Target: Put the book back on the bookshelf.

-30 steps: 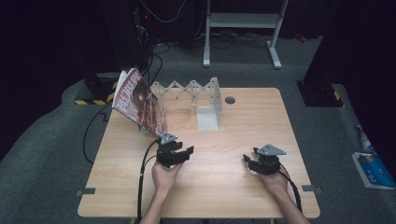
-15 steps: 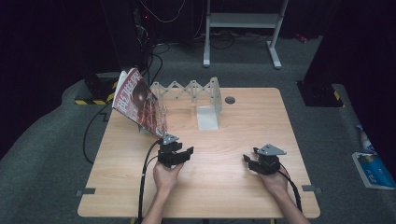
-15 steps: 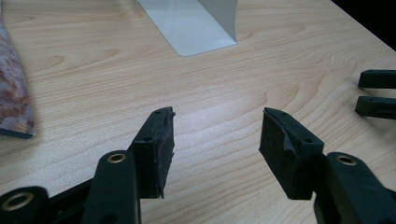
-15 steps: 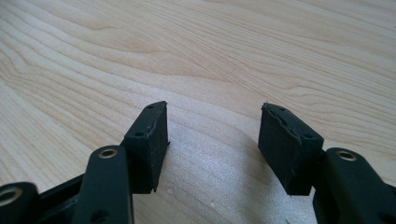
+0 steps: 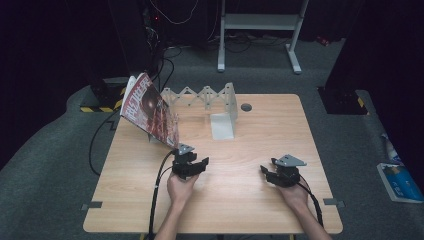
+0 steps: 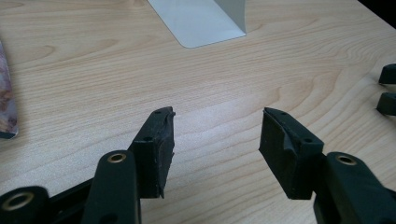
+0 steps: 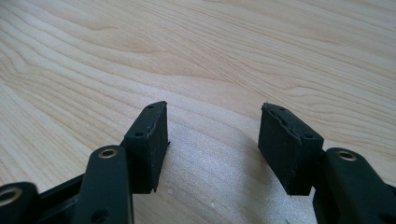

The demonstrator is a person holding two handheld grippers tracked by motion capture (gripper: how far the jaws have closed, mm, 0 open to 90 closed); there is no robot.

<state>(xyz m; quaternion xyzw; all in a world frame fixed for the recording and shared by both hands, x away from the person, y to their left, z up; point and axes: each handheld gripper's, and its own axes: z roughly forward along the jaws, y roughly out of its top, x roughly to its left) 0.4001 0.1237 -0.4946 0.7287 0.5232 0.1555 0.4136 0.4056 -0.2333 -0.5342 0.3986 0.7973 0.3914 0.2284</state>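
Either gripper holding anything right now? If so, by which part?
Nothing held. The left gripper and the right gripper both stand open over bare table, with only wood grain between the jaws. The magazine leans untouched on the rack.

Left gripper (image 5: 192,166) fingers apart, right gripper (image 5: 276,176) likewise

The bench (image 5: 250,200) is pale, matt wood grain. The magazine (image 5: 150,110) looks glossy. The fingers (image 6: 156,149) are matt black rubber.
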